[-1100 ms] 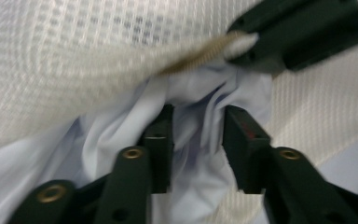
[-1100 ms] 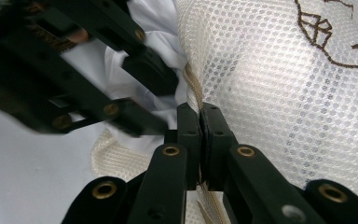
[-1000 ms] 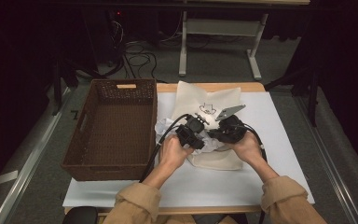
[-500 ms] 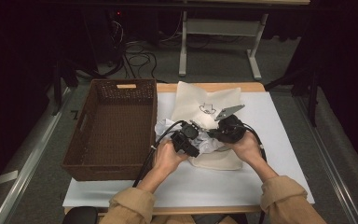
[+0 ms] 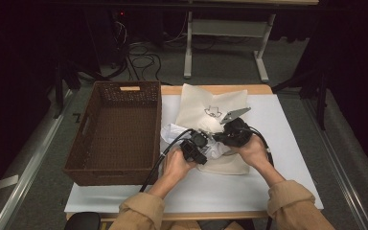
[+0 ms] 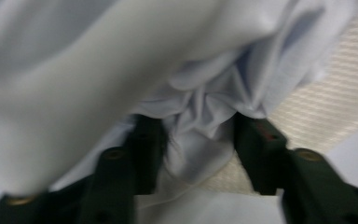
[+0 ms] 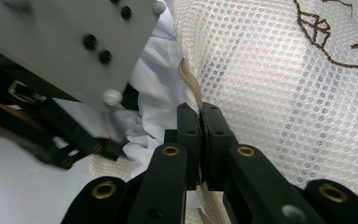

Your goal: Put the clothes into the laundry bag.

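Observation:
A cream mesh bag (image 5: 211, 103) with a brown stitched emblem lies mid-table. A crumpled white garment (image 5: 172, 132) bulges from its left side. My right gripper (image 5: 216, 137) is shut on the bag's woven edge strip (image 7: 192, 88), and the mesh bag (image 7: 284, 93) spreads to the right of its jaws. My left gripper (image 5: 202, 143) faces it from the left. Its jaws stand open with a bunched fold of the white garment (image 6: 200, 112) between them, over the cream mesh (image 6: 326, 107). The right gripper view shows the left gripper's grey plate (image 7: 74, 42) close by.
A brown wicker basket (image 5: 84, 127) stands on the left of the table, beside the bag. White paper (image 5: 278, 167) covers the tabletop. Beyond the far edge are cables and a desk frame (image 5: 220, 28) on the floor.
My left gripper has drawn back slightly toward the person with the garment still at its jaws. The right gripper has kept its hold on the bag's edge.

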Available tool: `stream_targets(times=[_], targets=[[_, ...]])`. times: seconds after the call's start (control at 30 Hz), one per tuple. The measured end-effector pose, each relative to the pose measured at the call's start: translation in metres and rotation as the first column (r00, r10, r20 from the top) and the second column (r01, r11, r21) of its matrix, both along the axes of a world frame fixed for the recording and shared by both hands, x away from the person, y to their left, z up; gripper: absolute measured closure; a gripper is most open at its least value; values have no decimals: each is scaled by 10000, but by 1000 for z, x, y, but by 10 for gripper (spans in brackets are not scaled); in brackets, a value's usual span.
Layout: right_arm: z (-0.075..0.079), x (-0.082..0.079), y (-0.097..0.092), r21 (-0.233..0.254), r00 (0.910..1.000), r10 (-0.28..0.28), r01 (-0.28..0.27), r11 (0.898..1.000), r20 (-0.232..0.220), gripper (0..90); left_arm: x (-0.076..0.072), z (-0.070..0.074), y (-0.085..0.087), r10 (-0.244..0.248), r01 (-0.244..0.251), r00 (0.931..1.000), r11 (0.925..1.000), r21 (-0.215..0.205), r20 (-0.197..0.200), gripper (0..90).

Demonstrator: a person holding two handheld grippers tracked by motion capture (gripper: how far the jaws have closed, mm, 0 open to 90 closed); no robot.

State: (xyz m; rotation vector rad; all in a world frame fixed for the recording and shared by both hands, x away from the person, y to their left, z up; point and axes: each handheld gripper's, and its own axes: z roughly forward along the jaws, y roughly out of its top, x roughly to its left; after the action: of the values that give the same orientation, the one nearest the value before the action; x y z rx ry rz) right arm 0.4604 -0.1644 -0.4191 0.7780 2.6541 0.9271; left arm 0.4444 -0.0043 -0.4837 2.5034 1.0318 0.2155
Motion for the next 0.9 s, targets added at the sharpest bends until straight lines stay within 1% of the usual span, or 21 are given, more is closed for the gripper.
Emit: stream_targets(times=[0.07, 0.13, 0.17, 0.2, 0.27, 0.33, 0.37, 0.43, 0.5, 0.57, 0.7, 0.77, 0.8, 0.83, 0.9], targets=[[0, 0, 0, -27, 10000, 37, -36, 10000, 29, 884, 2, -1, 1, 75, -75, 10000, 10000, -56, -2, 680], [-1, 0, -1, -14, 9999, 81, -81, 10000, 69, 884, 4, -1, 2, 52, -56, 9999, 9996, -288, -124, 791], [-1, 1, -1, -11, 10000, 74, -74, 10000, 58, 884, 4, 1, 3, 33, -36, 9999, 9995, -303, -114, 818], [0, 0, -2, 17, 10000, 35, -35, 10000, -7, 884, 3, 2, 3, 50, -55, 9999, 9994, -352, -151, 829], [0, 1, -3, 59, 10000, 68, -69, 10000, 60, 884, 2, 6, 5, 0, -7, 9999, 9988, -486, -135, 835], [0, 1, -3, 92, 10000, -74, 74, 9999, -41, 884, 1, 12, 7, -57, 44, 9999, 9966, -826, -156, 833], [0, 1, -3, 114, 10000, -43, 43, 9999, 12, 884, 0, 15, 8, -111, 96, 9998, 9944, -1053, -142, 830], [0, 1, -4, 104, 10000, 11, -11, 9999, -9, 884, -2, 21, 10, -243, 224, 9996, 9914, -1290, -130, 820], [0, 1, -3, 102, 10000, 47, -48, 9999, 46, 884, -3, 24, 9, -339, 328, 9994, 9917, -1241, -69, 819], [0, 0, -3, 94, 10000, -6, 6, 10000, 5, 884, -3, 26, 9, -361, 354, 9993, 9909, -1299, -37, 822], [0, 0, -2, 106, 10000, 77, -78, 9999, 38, 884, -2, 29, 10, -304, 296, 9995, 9852, -1688, -23, 857], [1, -1, -1, 84, 9999, 163, -163, 9998, 32, 885, 0, 30, 8, -353, 340, 9994, 9825, -1831, -36, 867], [2, -2, 0, 112, 9998, 174, -174, 9998, 13, 885, 1, 30, 7, -326, 313, 9995, 9798, -1974, -32, 869], [3, -3, 0, 80, 9995, 297, -297, 9995, 76, 885, 4, 31, 6, -202, 202, 9998, 9755, -2190, 19, 871], [5, -5, 3, -32, 9995, 315, -315, 9995, 99, 885, 11, 32, 3, 37, -13, 10000, 9646, -2637, 84, 875]])
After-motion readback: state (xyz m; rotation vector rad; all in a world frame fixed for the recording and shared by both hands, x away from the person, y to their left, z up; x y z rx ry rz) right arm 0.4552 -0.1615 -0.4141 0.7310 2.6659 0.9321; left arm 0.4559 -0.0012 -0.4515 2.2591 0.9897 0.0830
